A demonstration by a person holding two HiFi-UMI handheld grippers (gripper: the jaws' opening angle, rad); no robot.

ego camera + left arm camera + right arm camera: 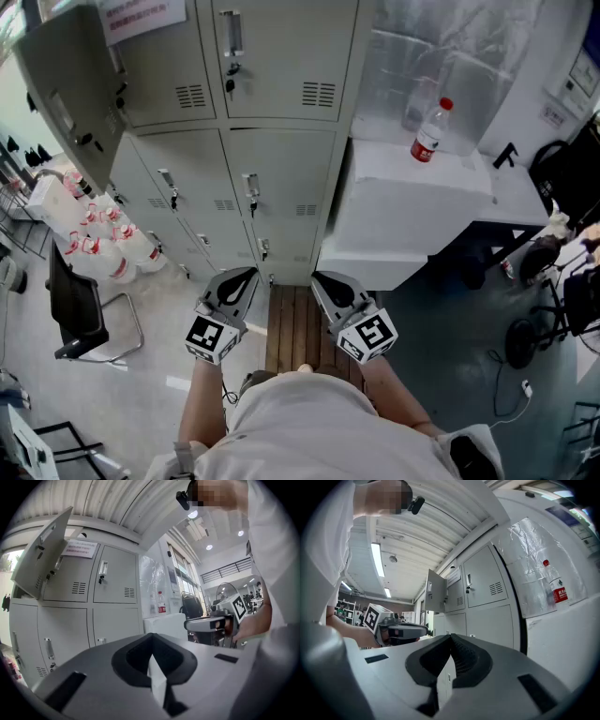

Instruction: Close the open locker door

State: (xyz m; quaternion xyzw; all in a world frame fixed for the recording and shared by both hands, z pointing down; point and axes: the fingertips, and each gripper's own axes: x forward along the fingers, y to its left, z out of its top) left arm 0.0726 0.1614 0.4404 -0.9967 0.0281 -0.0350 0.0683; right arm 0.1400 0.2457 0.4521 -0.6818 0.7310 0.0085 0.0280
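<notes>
The grey lockers (272,178) stand ahead of me, and the top-left locker's door (70,84) hangs swung out to the left. That open door (42,550) shows high on the left in the left gripper view. In the right gripper view the door (433,591) sits near the middle. My left gripper (240,277) is held low in front of the bottom lockers, shut and empty, far below the door. My right gripper (323,279) hangs beside it, jaws together with nothing in them. Each gripper sees the other: the right gripper (211,625) and the left gripper (401,631).
A white cabinet (403,216) stands right of the lockers with a red-capped bottle (429,131) on top. Several water bottles (103,244) and a black chair (80,314) are on the floor at the left. A wooden board (295,328) lies underfoot. Cables and wheeled gear (548,281) crowd the right.
</notes>
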